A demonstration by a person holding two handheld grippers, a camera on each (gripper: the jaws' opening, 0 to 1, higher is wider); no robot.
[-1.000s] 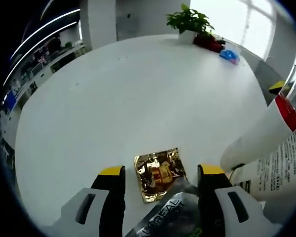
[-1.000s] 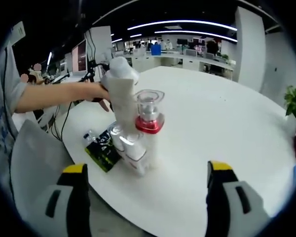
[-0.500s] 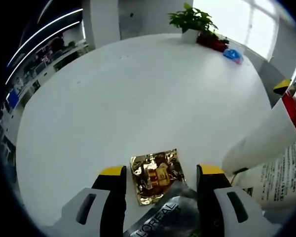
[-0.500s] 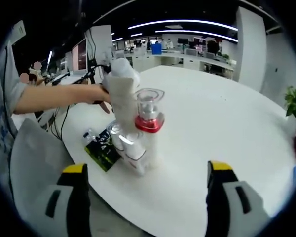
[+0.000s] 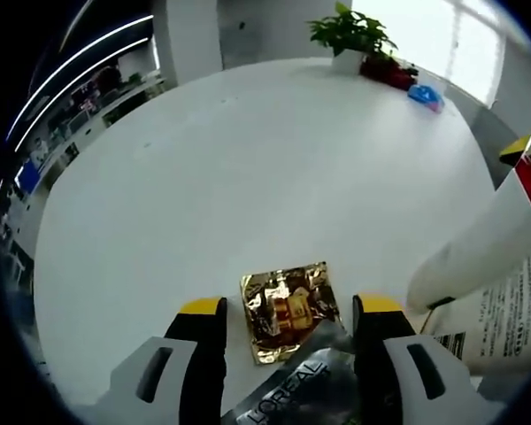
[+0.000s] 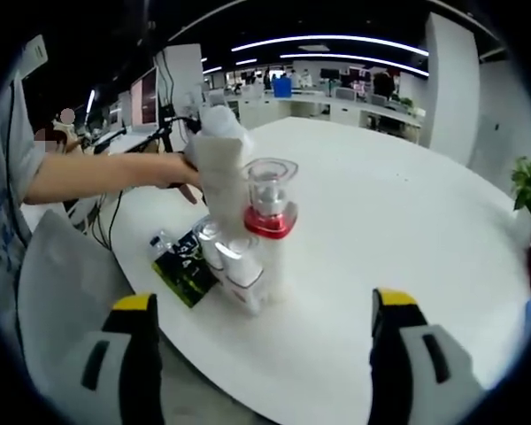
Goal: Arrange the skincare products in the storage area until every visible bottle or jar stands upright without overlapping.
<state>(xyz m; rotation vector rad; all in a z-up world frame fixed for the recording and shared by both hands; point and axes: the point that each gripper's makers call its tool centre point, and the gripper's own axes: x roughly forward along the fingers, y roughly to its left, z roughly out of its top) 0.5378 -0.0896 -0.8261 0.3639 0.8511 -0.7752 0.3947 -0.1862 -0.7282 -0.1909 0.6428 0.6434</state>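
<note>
I hold both claws open: left claw (image 5: 286, 310) over a gold sachet (image 5: 288, 309), right claw (image 6: 265, 305) facing the pump bottle (image 6: 270, 232) on the tabletop (image 6: 398, 230).

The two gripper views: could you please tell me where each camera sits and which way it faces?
Left gripper view: rides on the left gripper, looking down across the white table at a gold sachet lying between its open jaws; a plant stands at the far edge.
Right gripper view: rides on the right gripper, jaws open, facing the pump bottle and white tube; the person's forearm shows.
Shared: table, tube and pump bottle.
</note>
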